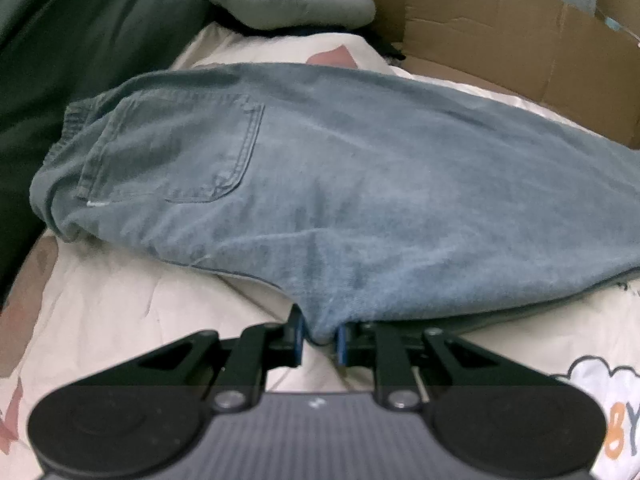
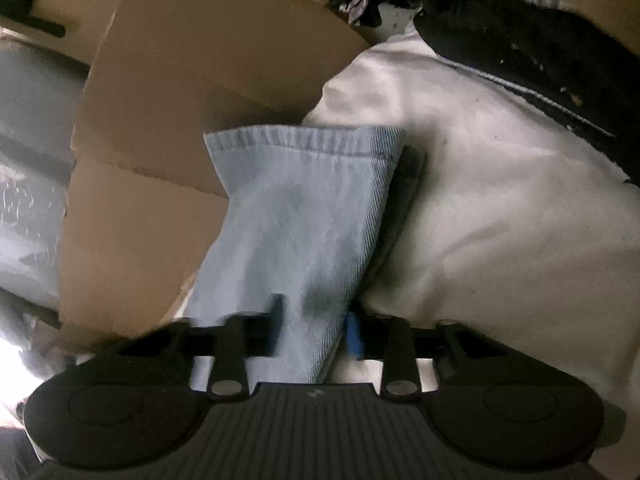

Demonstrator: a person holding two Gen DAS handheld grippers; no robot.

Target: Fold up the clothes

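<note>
Both hand-held grippers clamp jeans (image 1: pixel 360 184): left (image 1: pixel 320 338), right (image 2: pixel 312 332).

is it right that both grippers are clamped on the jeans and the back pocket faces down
Not quite. Both grippers do pinch the jeans: the left gripper at the edge, the right gripper at a leg end. But the back pocket faces up, stitching in plain sight in the left wrist view.

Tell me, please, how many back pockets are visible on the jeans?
1: a stitched back pocket on the jeans near the waistband, at the left of the left wrist view. The right wrist view shows only the hemmed leg end; any other pocket may be hidden.
</note>
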